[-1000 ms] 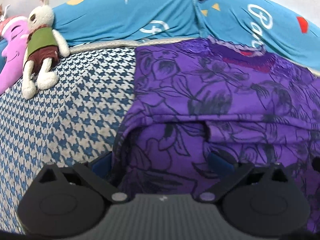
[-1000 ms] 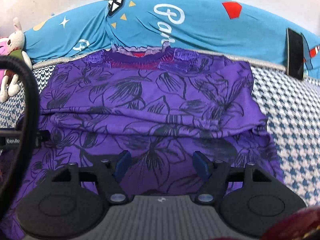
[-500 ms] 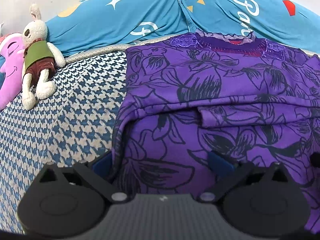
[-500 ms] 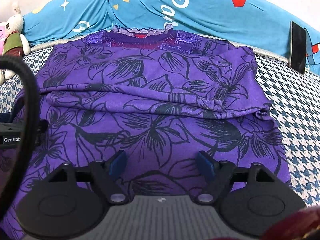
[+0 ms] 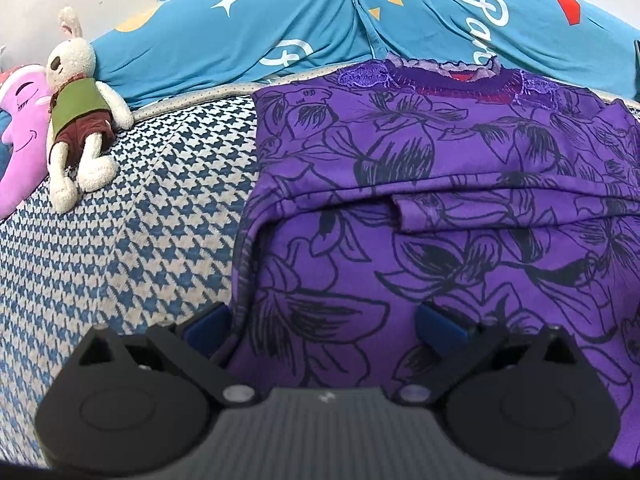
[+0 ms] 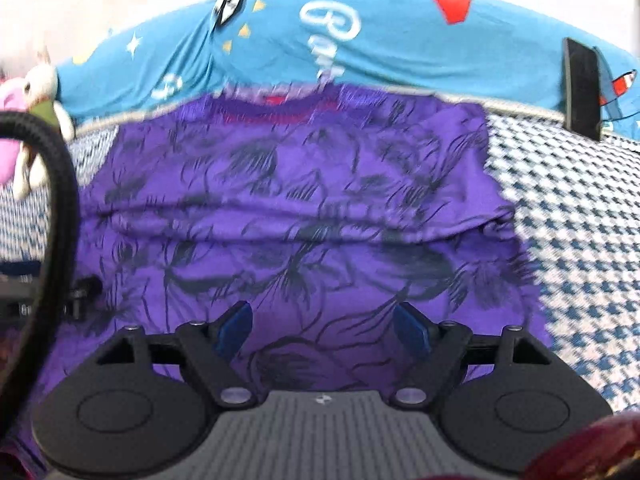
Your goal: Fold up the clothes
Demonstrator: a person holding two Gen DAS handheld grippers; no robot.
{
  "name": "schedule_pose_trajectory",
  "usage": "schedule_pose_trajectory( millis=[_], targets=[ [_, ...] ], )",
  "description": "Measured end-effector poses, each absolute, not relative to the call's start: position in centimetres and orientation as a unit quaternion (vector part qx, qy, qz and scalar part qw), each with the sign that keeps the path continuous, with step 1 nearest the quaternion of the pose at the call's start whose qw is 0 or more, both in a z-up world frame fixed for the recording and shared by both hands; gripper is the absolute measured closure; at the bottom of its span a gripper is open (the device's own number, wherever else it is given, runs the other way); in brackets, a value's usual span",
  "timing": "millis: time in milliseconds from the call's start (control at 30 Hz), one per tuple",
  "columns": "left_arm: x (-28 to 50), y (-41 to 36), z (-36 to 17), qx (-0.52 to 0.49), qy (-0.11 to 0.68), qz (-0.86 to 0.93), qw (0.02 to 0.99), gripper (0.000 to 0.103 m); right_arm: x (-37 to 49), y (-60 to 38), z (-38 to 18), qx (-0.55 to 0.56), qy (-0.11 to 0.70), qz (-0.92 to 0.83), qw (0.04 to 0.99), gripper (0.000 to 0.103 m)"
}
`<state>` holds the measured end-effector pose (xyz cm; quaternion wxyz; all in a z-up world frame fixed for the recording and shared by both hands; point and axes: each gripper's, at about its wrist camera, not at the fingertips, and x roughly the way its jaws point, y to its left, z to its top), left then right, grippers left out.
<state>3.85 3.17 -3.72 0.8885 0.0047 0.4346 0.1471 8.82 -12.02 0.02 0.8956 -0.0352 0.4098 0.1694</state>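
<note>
While the purple shirt (image 5: 420,184) lies flat on the checked bed (image 5: 132,220), with its neck up by the blue pillow (image 5: 288,28) and a fold line across its middle, a few things could go wrong. Over on the left, a toy rabbit (image 5: 76,108) rests near the pillow, well away from the shirt, so it should be safe. The left hand-held gripper (image 5: 324,326) has its fingers wide apart, one off the shirt's left edge and one over the cloth. If it closes there, I think it may pinch the bed cover too. The right hand-held gripper (image 6: 322,326) is also wide apart, holding nothing, above the shirt's lower part. Its picture is blurry. If one side lifts higher than the other, the fold could turn out crooked. A black phone (image 6: 582,88) leans far right.
</note>
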Motion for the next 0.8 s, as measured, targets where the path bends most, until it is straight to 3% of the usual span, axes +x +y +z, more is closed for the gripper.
schedule_pose_trajectory(
  millis=[333,800],
  targets=[
    [3.8,3.3,-2.7,-0.003,0.42,0.135,0.897,0.0,13.1,-18.7,1.8,0.076,0.382,0.124,0.913,0.025],
    [4.6,3.4,-3.4,-0.011,0.426,0.137,0.894,0.0,18.2,-20.2,-0.1,0.089,0.376,0.149,0.91,0.02]
  ],
)
